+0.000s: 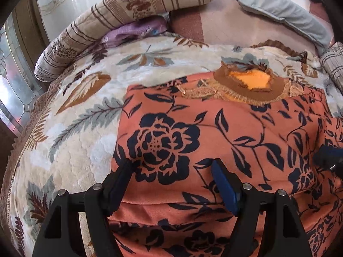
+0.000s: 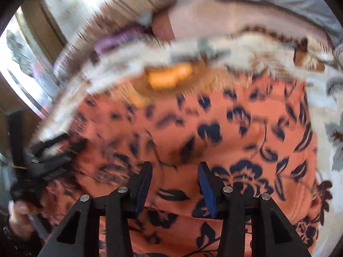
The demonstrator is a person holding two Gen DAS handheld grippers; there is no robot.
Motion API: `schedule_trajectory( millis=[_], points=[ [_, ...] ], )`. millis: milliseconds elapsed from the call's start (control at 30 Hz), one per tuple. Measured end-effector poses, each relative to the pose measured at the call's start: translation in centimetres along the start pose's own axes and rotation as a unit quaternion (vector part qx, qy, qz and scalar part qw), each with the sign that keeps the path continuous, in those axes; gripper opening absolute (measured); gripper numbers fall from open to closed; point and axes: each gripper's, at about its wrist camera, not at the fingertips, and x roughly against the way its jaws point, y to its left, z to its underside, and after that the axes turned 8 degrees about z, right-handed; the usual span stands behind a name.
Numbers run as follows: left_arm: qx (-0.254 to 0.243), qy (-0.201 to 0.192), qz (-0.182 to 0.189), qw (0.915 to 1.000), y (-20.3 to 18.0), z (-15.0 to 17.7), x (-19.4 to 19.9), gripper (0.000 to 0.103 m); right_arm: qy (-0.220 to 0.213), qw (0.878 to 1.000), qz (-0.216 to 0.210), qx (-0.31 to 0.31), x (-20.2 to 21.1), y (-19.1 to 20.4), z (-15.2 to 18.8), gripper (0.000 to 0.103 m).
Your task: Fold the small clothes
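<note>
Left wrist view: the orange garment (image 1: 205, 141) with dark navy flowers lies spread flat on the cream leaf-print blanket (image 1: 85, 98) that covers the bed. Its brown neckline (image 1: 248, 87) points away from the camera and shows a bright orange lining through the opening. A fold line crosses the cloth near the bottom of the frame, with another layer of the same fabric below it.

The left gripper (image 1: 173, 169) hangs low over the near part of the garment. Its 2 fingers stand wide apart with nothing between them; the left fingertip sits by the garment's left edge and the blue-padded right one over the middle of the cloth. Whether the tips touch the fabric cannot be told.

The right gripper shows at the right edge of this view as a dark blue tip (image 1: 328, 154) over the garment's right side.

Right wrist view: heavily motion-blurred. The right gripper (image 2: 175, 171) is over the same garment (image 2: 214, 128), fingers apart, nothing held. The person's left hand (image 2: 23, 209) on the other tool's handle is at the lower left.

Background, left wrist view: a striped floral pillow (image 1: 120, 15) along the far left, a purple cloth (image 1: 133, 32) tucked beneath it, a grey cushion (image 1: 278, 8) at the upper right, and a pink sheet (image 1: 231, 30) beyond the blanket.
</note>
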Motion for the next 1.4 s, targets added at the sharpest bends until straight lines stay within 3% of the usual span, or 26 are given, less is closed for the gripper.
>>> schedule_trajectory(
  millis=[200, 367, 433, 533, 667, 733, 933, 1400],
  points=[
    [0.000, -0.004, -0.005, 1.0000, 0.1, 0.0, 0.3, 0.077, -0.034, 0.999, -0.016, -0.019, 1.8, -0.7, -0.6, 0.047],
    [0.010, -0.027, -0.029, 0.9991, 1.2, -0.5, 1.3, 0.077, -0.066, 0.995, 0.036, -0.071, 3.1, -3.9, -1.7, 0.047],
    [0.021, -0.036, -0.037, 0.9985, 1.7, -0.7, 1.6, 0.077, -0.057, 0.992, 0.048, -0.101, 2.8, -5.5, -2.0, 0.047],
    [0.034, -0.041, -0.042, 0.9977, 2.5, -0.9, 1.8, 0.077, -0.009, 0.989, 0.070, -0.128, 1.0, -7.0, -1.8, 0.047],
    [0.042, -0.049, -0.046, 0.9969, 3.1, -1.0, 2.2, 0.076, -0.012, 0.991, 0.079, -0.109, 1.0, -6.0, -2.1, 0.047],
    [0.045, -0.053, -0.045, 0.9965, 3.2, -1.1, 2.4, 0.077, -0.031, 0.992, 0.058, -0.108, 1.6, -5.7, -2.0, 0.047],
    [0.050, -0.066, -0.046, 0.9955, 3.5, -1.3, 3.1, 0.077, -0.076, 0.991, 0.054, -0.097, 3.5, -4.7, -1.8, 0.047],
    [0.054, -0.067, -0.046, 0.9952, 3.7, -1.2, 3.0, 0.077, -0.035, 0.994, 0.050, -0.094, 1.0, -4.6, -1.4, 0.047]
  ],
)
